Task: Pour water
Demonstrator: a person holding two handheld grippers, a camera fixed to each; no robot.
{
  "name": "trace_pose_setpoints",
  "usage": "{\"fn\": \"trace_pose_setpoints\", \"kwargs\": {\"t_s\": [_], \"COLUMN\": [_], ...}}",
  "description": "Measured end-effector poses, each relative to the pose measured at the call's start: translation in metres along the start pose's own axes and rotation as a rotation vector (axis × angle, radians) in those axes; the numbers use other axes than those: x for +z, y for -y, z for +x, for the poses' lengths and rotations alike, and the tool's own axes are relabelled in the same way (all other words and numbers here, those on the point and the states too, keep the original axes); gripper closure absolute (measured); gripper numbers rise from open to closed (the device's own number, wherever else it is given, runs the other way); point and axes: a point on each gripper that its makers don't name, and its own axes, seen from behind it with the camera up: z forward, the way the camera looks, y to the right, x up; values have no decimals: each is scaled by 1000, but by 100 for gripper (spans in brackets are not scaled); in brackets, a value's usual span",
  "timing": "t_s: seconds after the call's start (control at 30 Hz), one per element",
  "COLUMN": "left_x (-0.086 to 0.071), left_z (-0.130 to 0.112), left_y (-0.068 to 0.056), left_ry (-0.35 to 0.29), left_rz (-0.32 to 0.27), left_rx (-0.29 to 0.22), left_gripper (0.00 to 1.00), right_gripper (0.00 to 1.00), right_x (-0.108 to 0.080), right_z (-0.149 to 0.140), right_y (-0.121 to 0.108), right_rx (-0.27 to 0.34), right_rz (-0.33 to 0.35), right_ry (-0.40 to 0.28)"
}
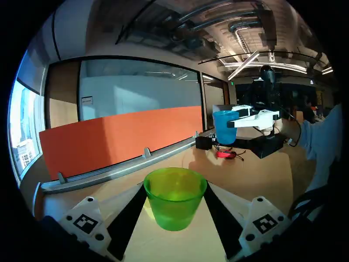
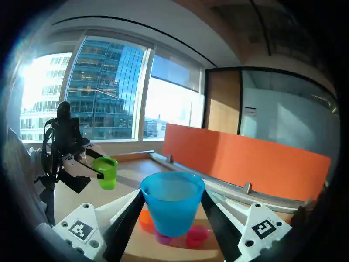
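Note:
In the left gripper view my left gripper (image 1: 175,205) is shut on a translucent green cup (image 1: 175,198), held upright above the wooden desk (image 1: 261,174). Farther off at the right, the right gripper (image 1: 237,123) holds a blue cup (image 1: 225,126) upright in the air. In the right gripper view my right gripper (image 2: 172,209) is shut on that blue cup (image 2: 172,203), its mouth facing up. At the left of that view, the left gripper (image 2: 98,171) holds the green cup (image 2: 106,172) at about the same height. The two cups are apart.
An orange divider panel (image 1: 126,135) with a metal rail (image 1: 131,163) runs along the desk's far edge. Black boxes and a red item (image 1: 226,153) lie on the desk. Orange (image 2: 146,220) and pink small cups (image 2: 196,236) sit below the blue cup. A person's sleeve (image 1: 323,139) is at right.

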Motion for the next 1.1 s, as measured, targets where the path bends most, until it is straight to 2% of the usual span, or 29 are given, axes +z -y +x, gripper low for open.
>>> {"fn": "trace_pose_setpoints", "kwargs": {"t_s": [0.57, 1.1], "left_x": [4, 10], "left_z": [-27, -62], "left_y": [1, -8], "left_ry": [80, 177], "left_rz": [-15, -50], "left_rx": [0, 23], "left_gripper": [13, 13], "right_gripper": [9, 8], "right_x": [2, 7], "right_z": [-50, -106], "right_y": [21, 28], "right_rx": [11, 12], "right_rz": [98, 148], "right_ry": [107, 229]}}
